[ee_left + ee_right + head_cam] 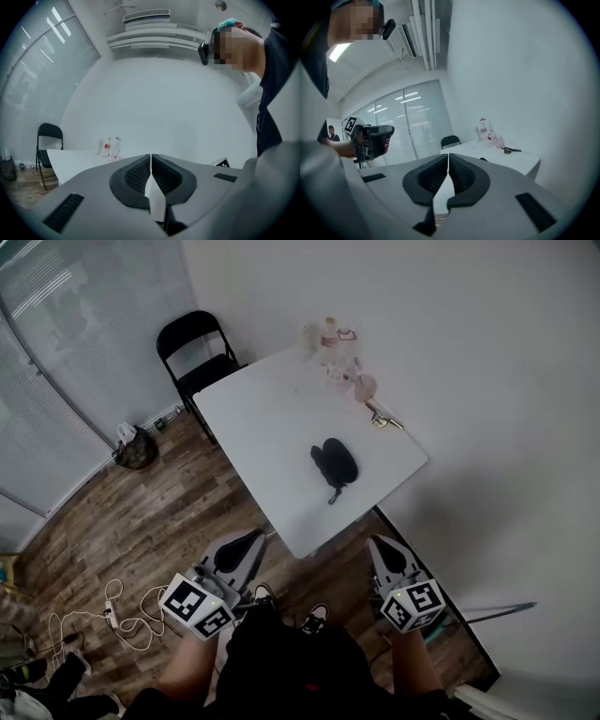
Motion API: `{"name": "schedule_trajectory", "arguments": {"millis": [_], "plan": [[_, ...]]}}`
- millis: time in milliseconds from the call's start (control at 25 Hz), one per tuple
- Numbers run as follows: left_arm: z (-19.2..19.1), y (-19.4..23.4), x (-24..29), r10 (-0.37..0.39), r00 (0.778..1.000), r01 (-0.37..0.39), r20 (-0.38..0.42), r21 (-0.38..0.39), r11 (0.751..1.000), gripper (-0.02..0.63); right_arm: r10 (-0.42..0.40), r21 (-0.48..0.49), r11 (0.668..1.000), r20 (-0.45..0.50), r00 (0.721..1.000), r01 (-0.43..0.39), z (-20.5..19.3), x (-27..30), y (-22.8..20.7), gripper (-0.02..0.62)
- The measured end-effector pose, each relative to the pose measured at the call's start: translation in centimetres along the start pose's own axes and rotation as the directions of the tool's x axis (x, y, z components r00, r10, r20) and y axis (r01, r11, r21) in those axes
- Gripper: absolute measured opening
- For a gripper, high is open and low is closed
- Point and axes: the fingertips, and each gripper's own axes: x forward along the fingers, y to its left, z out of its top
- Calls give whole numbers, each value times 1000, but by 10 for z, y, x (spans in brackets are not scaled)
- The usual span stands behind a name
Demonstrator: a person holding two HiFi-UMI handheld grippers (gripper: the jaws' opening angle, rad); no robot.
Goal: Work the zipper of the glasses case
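Observation:
A black glasses case [334, 463] lies on the white table [272, 427], its zipper pull strap trailing toward the near edge. Both grippers hang short of the table's near corner, over the floor. My left gripper [255, 538] is shut and empty, below and left of the case. My right gripper [381, 544] is also shut and empty, below and right of it. In the left gripper view the jaws [151, 157] meet with nothing between them; the right gripper view shows the same [448, 157]. The case is not visible in either gripper view.
Bottles and small items [330, 352] crowd the table's far corner, with a metal tool [384, 418] near the right edge. A black folding chair [192, 348] stands at the far left corner. Cables [112, 610] lie on the wooden floor. The white wall runs along the right.

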Motion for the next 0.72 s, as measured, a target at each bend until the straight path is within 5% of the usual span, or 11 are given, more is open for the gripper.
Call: {"name": "schedule_trajectory", "arguments": {"millis": [440, 720], "plan": [[11, 120, 58, -60, 998, 59, -15, -48, 997, 26, -98, -35, 995, -71, 993, 95, 11, 91, -23, 21], [6, 179, 104, -228, 970, 223, -81, -65, 973, 26, -249, -69, 967, -53, 967, 246, 29, 150, -45, 21]]}}
